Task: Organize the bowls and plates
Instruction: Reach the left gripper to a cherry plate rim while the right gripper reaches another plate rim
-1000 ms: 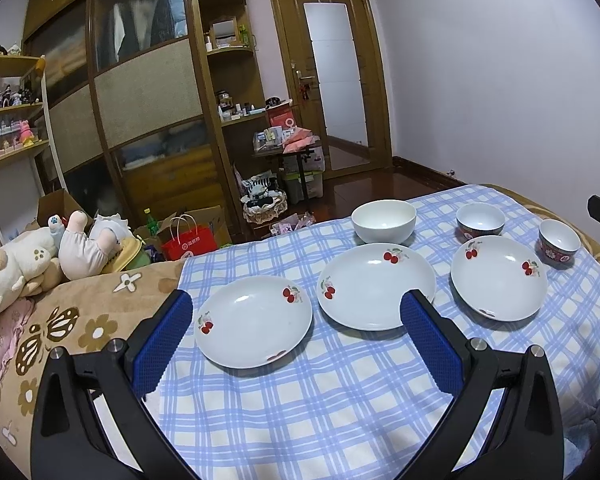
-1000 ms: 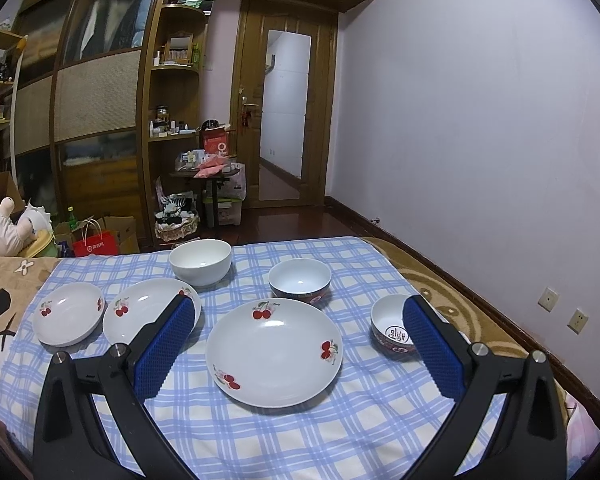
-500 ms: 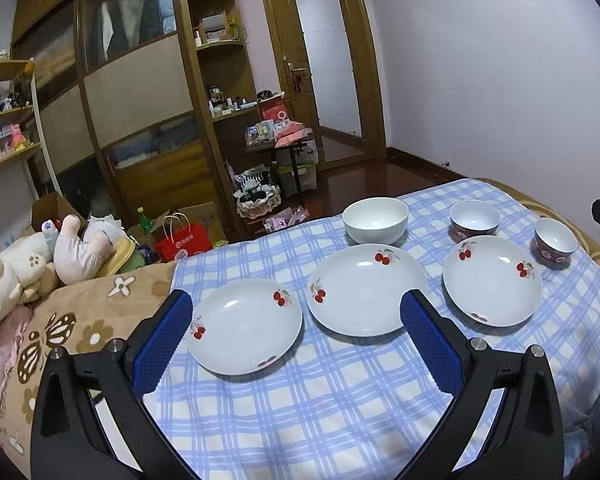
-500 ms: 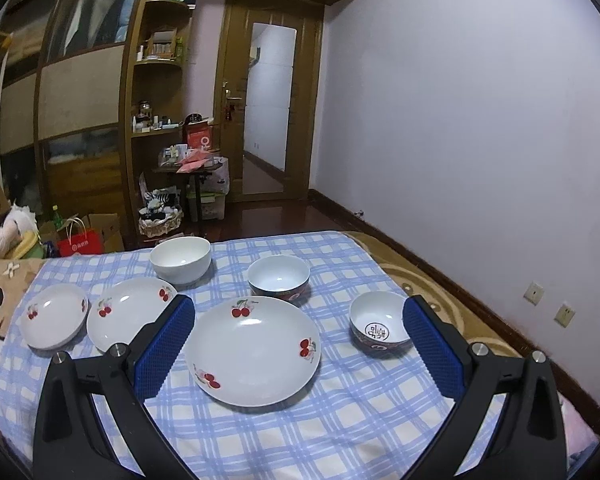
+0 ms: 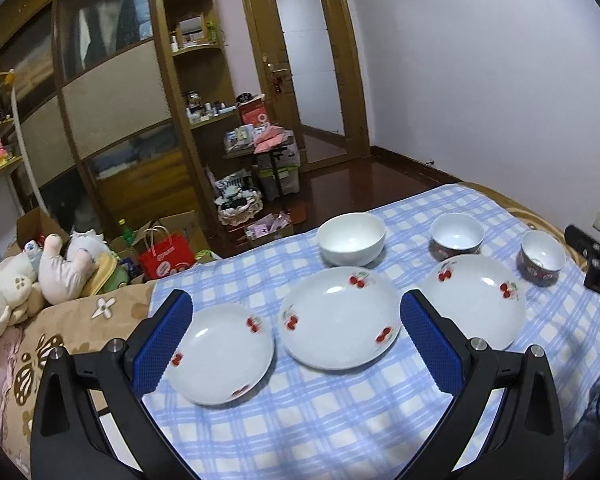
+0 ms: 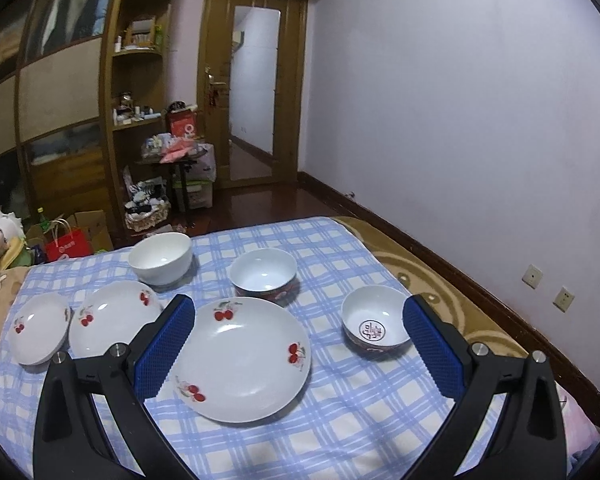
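Note:
Three white cherry plates lie in a row on the blue checked cloth (image 5: 340, 412): a small left plate (image 5: 222, 354), a middle plate (image 5: 338, 316) and a large right plate (image 6: 242, 356). Behind them stand a plain white bowl (image 5: 351, 238), a dark-sided bowl (image 6: 264, 274) and a small bowl with a red mark inside (image 6: 374, 320). My left gripper (image 5: 296, 340) is open and empty, above the left and middle plates. My right gripper (image 6: 296, 344) is open and empty, above the large plate.
Stuffed toys (image 5: 40, 276) lie on the brown bedding to the left of the cloth. A red bag (image 5: 166, 254), boxes and a cluttered small table stand on the floor beyond. The wall runs along the right side.
Both grippers have drifted a little to the right and closer over the dishes. Both stay open, and no dish has moved.

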Available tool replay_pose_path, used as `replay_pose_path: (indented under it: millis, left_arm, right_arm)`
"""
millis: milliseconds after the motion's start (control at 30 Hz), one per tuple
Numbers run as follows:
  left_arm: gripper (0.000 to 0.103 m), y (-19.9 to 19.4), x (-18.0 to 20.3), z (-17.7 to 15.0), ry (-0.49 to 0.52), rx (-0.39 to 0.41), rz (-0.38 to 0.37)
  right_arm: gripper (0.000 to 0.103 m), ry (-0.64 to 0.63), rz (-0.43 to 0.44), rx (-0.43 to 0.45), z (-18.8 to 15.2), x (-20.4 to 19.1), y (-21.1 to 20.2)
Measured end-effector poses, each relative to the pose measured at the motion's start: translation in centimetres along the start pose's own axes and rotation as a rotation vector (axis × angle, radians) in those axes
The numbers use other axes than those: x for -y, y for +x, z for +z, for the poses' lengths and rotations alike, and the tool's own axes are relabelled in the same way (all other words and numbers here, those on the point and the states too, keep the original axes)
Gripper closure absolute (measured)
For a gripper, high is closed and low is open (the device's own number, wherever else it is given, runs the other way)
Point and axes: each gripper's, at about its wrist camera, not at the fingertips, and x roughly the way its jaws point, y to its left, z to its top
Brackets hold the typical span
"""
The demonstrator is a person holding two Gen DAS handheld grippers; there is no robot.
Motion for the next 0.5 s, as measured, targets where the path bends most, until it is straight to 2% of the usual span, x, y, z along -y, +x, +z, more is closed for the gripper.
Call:
replay_pose_path:
  millis: [267, 400, 500]
  left_arm:
    - [0.001, 4.6, 2.8, 3.2, 0.014, -0.056, -0.079]
    - [0.001, 6.4, 4.3, 4.5, 0.046, -0.04, -0.121]
    - [0.001, 7.9, 5.4, 4.9, 0.053, -0.032, -0.124]
  right_arm:
    - [0.0, 0.064, 0.011, -0.044, 1.3, 1.9, 2.6]
    - [0.0, 0.09, 0.016, -0.058, 1.8, 2.3, 4.3]
    - [0.0, 0.104, 0.027, -0.069, 2.0, 2.3, 5.8]
